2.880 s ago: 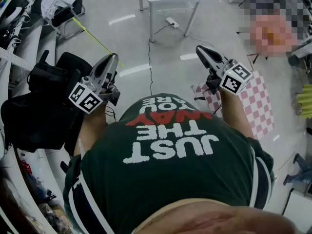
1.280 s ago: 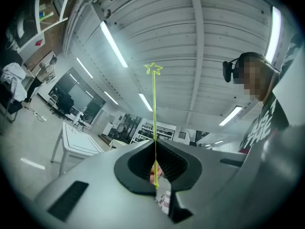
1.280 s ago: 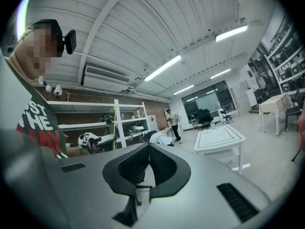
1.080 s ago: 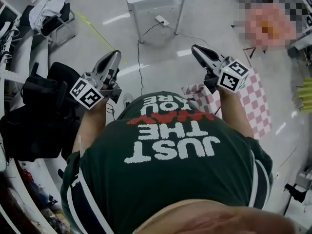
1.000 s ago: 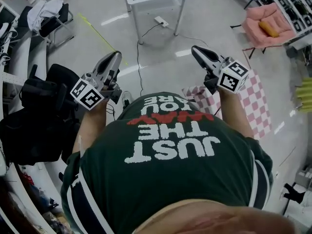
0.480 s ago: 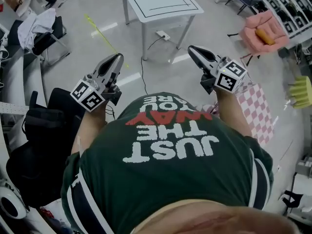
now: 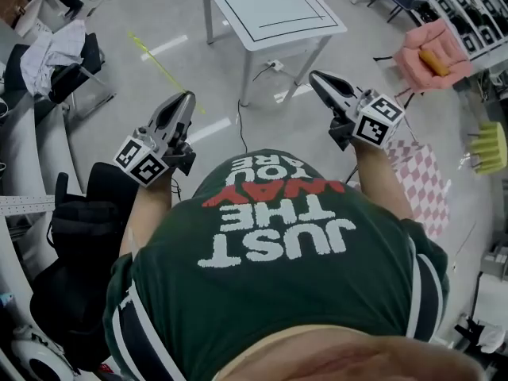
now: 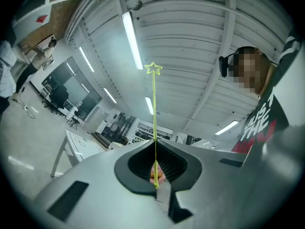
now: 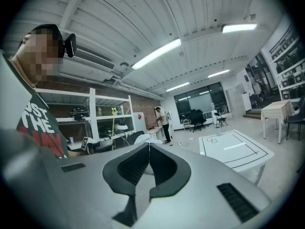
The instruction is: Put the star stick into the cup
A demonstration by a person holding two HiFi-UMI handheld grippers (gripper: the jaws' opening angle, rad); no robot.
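L gripper jaws clamping yellow star stick, star showing upper centre of frame. R gripper jaws pressing together, gripping nothing.

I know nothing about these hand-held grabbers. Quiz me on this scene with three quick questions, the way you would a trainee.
1. True or false: the right gripper is shut with nothing between its jaws.
2. What does the left gripper hold? A) a thin yellow star stick; B) a cup; C) a cable.
3. Fill in: in the head view, the table ahead of the person is ____ in colour.
Key: 1 true; 2 A; 3 white.
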